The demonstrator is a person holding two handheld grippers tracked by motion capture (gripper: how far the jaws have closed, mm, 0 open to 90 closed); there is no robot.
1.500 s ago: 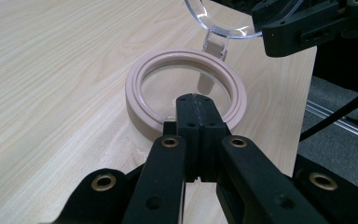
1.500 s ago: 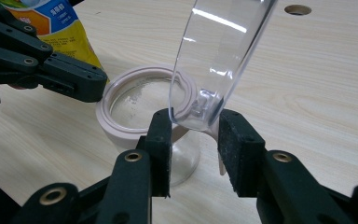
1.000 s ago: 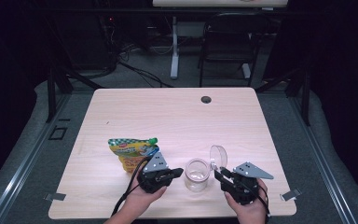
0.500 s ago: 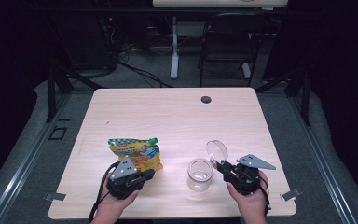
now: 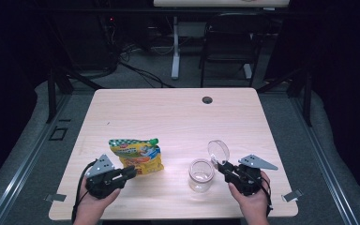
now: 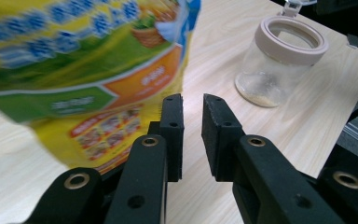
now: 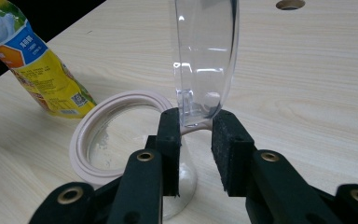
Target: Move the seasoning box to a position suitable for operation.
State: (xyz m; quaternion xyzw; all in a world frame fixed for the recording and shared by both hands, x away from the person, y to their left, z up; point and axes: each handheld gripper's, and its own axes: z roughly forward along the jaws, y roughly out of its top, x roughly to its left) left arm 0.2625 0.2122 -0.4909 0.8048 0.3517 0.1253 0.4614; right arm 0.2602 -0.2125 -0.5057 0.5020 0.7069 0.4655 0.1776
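Observation:
A yellow snack bag [image 5: 136, 157] with a green top lies at the table's front left; it looms large at the left of the left gripper view [image 6: 74, 70]. My left gripper [image 5: 130, 172] sits just in front of the bag, and its jaws [image 6: 192, 105] have just been opening, a narrow gap with nothing in it. A clear jar [image 5: 201, 175] with a beige rim [image 7: 116, 135] stands to the right. Its hinged clear lid [image 7: 207, 51] is swung upright. My right gripper [image 7: 195, 121] holds the lid's lower edge, jaws eased slightly wider.
The wooden table [image 5: 168, 117] has a dark cable hole [image 5: 207, 100] near its far edge. Beyond the table stand a chair [image 5: 229, 51] and a white desk leg [image 5: 175, 51] on a dark floor with cables.
My left gripper has moved left from beside the jar to the front of the snack bag. The right gripper and the raised lid have stayed near the jar.

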